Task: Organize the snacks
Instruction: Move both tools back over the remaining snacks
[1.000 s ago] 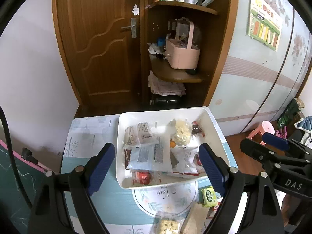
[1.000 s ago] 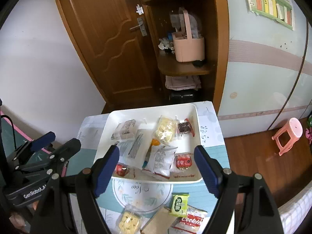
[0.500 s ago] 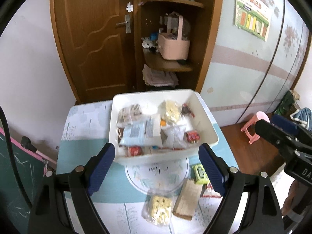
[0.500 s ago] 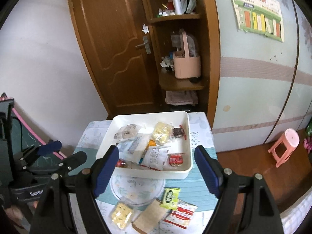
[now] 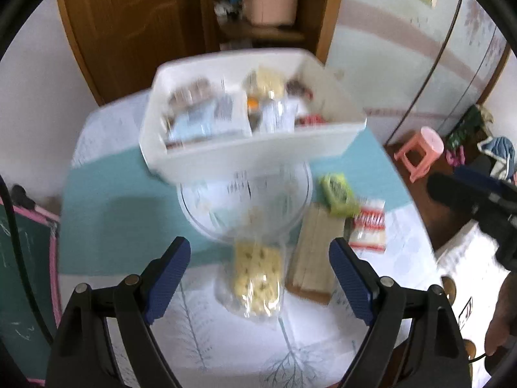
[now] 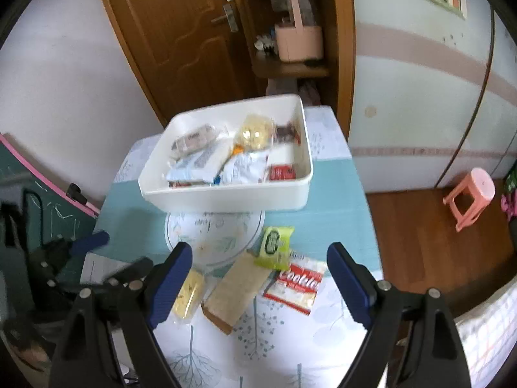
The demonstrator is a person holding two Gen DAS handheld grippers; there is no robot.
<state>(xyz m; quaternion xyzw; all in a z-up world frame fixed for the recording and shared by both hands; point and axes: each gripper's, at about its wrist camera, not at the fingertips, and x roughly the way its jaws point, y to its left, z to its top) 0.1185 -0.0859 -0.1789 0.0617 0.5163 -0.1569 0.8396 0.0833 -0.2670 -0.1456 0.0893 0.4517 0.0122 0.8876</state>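
Note:
A white bin (image 5: 258,148) (image 6: 226,190) holding several snack packs sits at the far side of the small table. Loose on the table lie a clear bag of yellow snacks (image 5: 255,274) (image 6: 189,292), a tan flat pack (image 5: 318,252) (image 6: 236,287), a green pack (image 5: 337,190) (image 6: 274,242) and a red-and-white cookie pack (image 5: 368,226) (image 6: 299,283). My left gripper (image 5: 260,274) is open above the yellow snack bag, not touching it. My right gripper (image 6: 260,281) hovers over the tan pack with its jaws opening and nothing between them.
The patterned teal-and-white tablecloth (image 6: 336,194) covers the table. A wooden door (image 6: 181,32) and a corner shelf with a pink basket (image 6: 299,42) stand behind. A pink stool (image 6: 470,194) is on the wooden floor at right. A green chalkboard (image 5: 22,258) leans at left.
Both grippers have pulled back from the bin and come down toward the loose packs at the near side of the table. The right jaws have widened a little.

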